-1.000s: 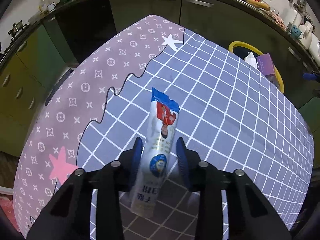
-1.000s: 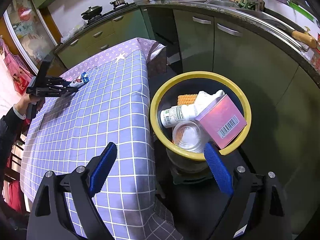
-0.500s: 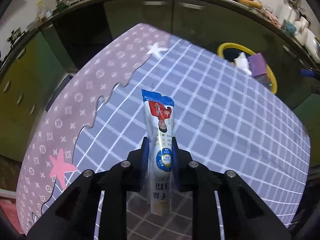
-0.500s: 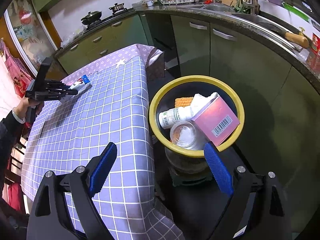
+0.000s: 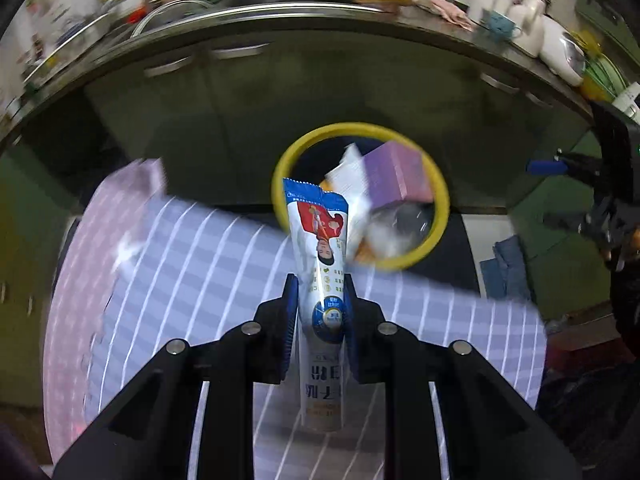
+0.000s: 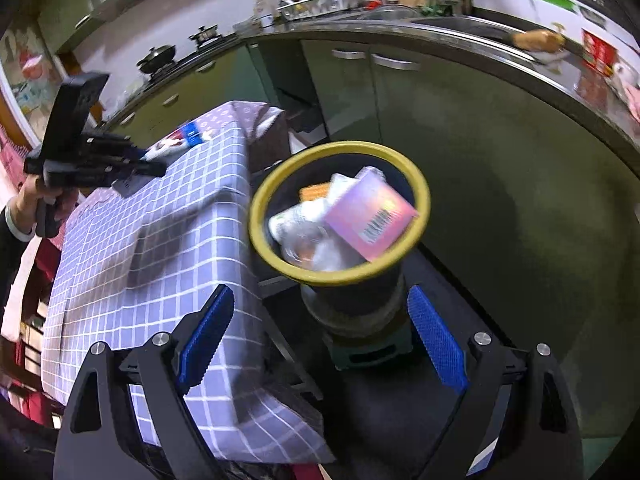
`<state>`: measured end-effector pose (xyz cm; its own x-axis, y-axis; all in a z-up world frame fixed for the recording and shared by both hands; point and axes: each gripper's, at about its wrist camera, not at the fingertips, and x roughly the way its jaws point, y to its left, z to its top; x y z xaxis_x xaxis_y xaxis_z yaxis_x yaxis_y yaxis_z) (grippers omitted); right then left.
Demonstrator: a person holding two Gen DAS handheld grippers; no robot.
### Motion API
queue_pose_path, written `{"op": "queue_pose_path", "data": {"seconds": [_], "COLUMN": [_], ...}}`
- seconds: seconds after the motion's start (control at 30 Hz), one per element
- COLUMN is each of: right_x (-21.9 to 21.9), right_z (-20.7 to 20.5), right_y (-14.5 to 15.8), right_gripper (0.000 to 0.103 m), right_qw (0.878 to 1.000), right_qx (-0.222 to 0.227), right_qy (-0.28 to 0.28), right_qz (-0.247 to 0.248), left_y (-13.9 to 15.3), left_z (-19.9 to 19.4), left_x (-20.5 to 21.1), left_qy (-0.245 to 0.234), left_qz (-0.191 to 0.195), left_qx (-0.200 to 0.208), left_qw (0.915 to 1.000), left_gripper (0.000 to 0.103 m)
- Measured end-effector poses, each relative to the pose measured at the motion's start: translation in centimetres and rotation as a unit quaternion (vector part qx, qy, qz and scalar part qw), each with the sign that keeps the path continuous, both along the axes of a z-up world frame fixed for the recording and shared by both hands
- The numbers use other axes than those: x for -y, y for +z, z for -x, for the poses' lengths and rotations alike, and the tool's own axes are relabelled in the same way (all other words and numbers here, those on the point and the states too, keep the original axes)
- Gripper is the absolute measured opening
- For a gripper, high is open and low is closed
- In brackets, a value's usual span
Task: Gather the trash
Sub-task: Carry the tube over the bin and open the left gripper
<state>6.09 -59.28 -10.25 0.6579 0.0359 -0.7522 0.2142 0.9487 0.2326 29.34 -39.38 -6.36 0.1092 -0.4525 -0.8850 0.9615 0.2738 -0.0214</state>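
My left gripper (image 5: 319, 312) is shut on a long white snack wrapper (image 5: 322, 256) with a blue top and a red picture, lifted off the checked tablecloth (image 5: 200, 264). The wrapper's tip overlaps the yellow-rimmed trash bin (image 5: 438, 216) beyond the table edge. The bin (image 6: 280, 188) holds a pink box (image 6: 372, 216), a white bottle and crumpled plastic. In the right wrist view the left gripper (image 6: 156, 166) hovers over the table's far end with the wrapper (image 6: 180, 140) poking out. My right gripper (image 6: 320, 340) stands open near the bin's base, nothing between its fingers.
Green kitchen cabinets (image 6: 480, 152) and a dark counter curve behind the bin. The bin stands on a small teal stool (image 6: 372, 352) on the dark floor. A person's hand (image 6: 28, 196) grips the left tool. Blue cloth (image 5: 506, 268) lies on the floor.
The left gripper closed on the wrapper, lifted it off the table and swung toward the bin. The right gripper shifted sideways a little and stayed open.
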Motion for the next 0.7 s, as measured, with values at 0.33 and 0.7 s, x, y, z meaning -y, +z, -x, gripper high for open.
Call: {"op": "queue_pose_path", "data": {"seconds": [0.33, 0.7], "right_x": [4.4, 5.8], "right_z": [3.1, 3.2], "right_y": [-2.0, -2.9], "right_gripper": [0.088, 0.088], "right_qw": [0.999, 0.999], "right_qx": [-0.008, -0.011], "right_qy": [-0.03, -0.033], "right_qz": [-0.022, -0.034], "left_y": [-5.2, -9.9], "left_z": [-0.8, -3.0], "left_x": [11.8, 17.4], "left_qy": [-0.017, 0.013], "left_qz": [-0.048, -0.092], "left_qx": [-0.018, 0.003], "left_qw": [0.9986, 0.9956], "left_gripper": [0.021, 0.039]}}
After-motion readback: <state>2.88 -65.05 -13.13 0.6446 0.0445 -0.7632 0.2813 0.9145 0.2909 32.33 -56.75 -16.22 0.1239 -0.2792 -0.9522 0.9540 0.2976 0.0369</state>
